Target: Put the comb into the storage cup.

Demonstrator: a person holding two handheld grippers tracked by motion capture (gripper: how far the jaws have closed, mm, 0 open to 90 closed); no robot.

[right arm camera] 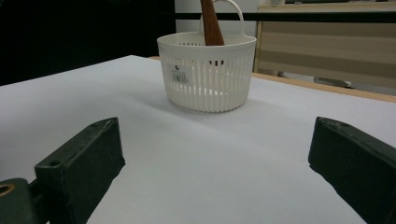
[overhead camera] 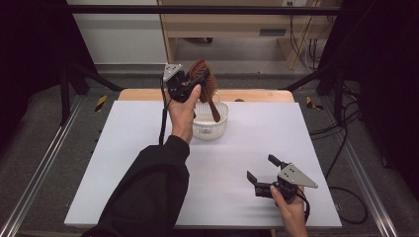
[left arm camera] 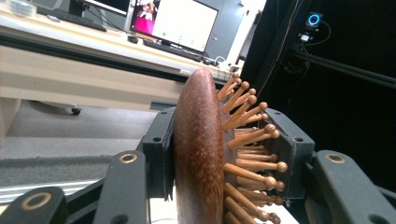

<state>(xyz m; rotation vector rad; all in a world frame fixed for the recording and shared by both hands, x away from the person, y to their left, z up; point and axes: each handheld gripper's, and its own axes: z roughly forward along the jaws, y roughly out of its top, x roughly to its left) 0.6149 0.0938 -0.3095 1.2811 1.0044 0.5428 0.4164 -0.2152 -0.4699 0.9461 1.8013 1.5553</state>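
A brown wooden hairbrush (overhead camera: 206, 84) with peg bristles is gripped by its head in my left gripper (overhead camera: 190, 81), raised above the white slatted basket (overhead camera: 210, 129). Its handle (overhead camera: 215, 112) points down into the basket. In the left gripper view the brush head (left arm camera: 198, 149) stands between the jaws, one pad on its smooth back, the other against the peg tips. My right gripper (overhead camera: 264, 170) rests open near the table's front right, jaws empty. From the right gripper view the basket (right arm camera: 208, 77) stands ahead with the handle (right arm camera: 211, 21) inside it.
The white table sheet (overhead camera: 123, 163) has a wooden edge (overhead camera: 257, 95) behind the basket. A black frame and metal rails run along both sides. Cables lie on the floor at the right. A desk with monitors (left arm camera: 175, 21) stands beyond the table.
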